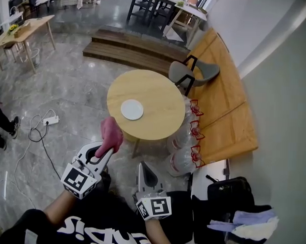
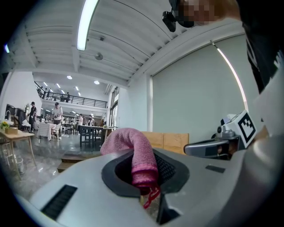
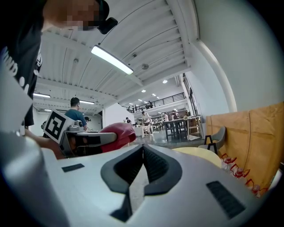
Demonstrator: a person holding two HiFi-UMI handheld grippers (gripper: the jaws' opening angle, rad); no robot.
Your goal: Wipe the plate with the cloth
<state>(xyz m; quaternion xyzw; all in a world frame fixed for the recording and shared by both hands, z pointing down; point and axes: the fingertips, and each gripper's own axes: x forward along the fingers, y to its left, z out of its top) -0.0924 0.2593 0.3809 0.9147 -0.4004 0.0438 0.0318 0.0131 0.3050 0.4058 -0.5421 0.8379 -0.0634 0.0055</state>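
A white plate (image 1: 132, 109) lies on the round wooden table (image 1: 159, 94), left of its middle. My left gripper (image 1: 105, 152) is held near the table's near edge, shut on a pink cloth (image 1: 111, 135) that stands up out of its jaws. In the left gripper view the pink cloth (image 2: 137, 155) curls over between the pads. My right gripper (image 1: 144, 169) hangs lower, below the table edge, jaws shut with nothing between them. The right gripper view shows the cloth (image 3: 116, 134) to its left and the table (image 3: 199, 156) ahead.
A grey chair (image 1: 192, 73) stands behind the table against a wooden bench (image 1: 223, 106). Plastic bags with red handles (image 1: 190, 135) sit beside the table's right side. A black bag (image 1: 226, 189) lies to my right. A power strip and cable (image 1: 45, 123) lie on the floor at the left.
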